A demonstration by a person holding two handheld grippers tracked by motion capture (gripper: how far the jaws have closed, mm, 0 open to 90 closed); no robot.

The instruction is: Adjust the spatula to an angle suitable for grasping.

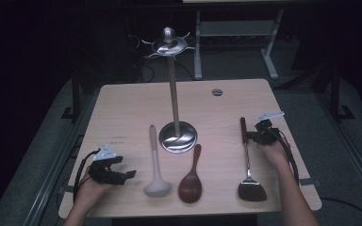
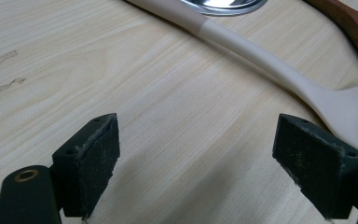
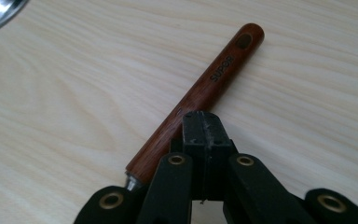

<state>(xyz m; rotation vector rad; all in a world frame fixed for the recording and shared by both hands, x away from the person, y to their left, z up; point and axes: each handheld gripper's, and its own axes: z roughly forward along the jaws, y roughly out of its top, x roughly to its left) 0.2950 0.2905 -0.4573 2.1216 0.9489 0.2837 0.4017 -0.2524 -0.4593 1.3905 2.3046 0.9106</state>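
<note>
At the table's right side, the right gripper (image 1: 253,137) is sitting against the wooden handle of the spatula (image 1: 250,179), its jaws pressed fully together with nothing between them. In the right gripper view the closed tips (image 3: 204,126) are lying right at the handle's (image 3: 200,93) edge, apparently touching it, with the handle's holed end running on past them; they are not clamping it. The spatula is lying flat, handle pointing away from the person, its dark blade toward the near edge, with the hand (image 1: 274,153) just to the right of its thin metal shaft.

Over on the left, the left gripper (image 1: 131,174) is resting low near the table's front corner, jaws standing wide apart over bare wood and gripping nothing. In the left gripper view the pale ladle (image 2: 279,70) is passing just beyond the right-hand pad (image 2: 314,163), close to it, though I cannot tell whether they are touching.

Between the two grippers, the ladle (image 1: 155,165), a brown spoon (image 1: 192,179) and the spatula are lying side by side, apart from one another. Behind them a metal stand (image 1: 172,94) is standing upright on its round base (image 1: 178,137), close to the ladle and spoon handles.
</note>
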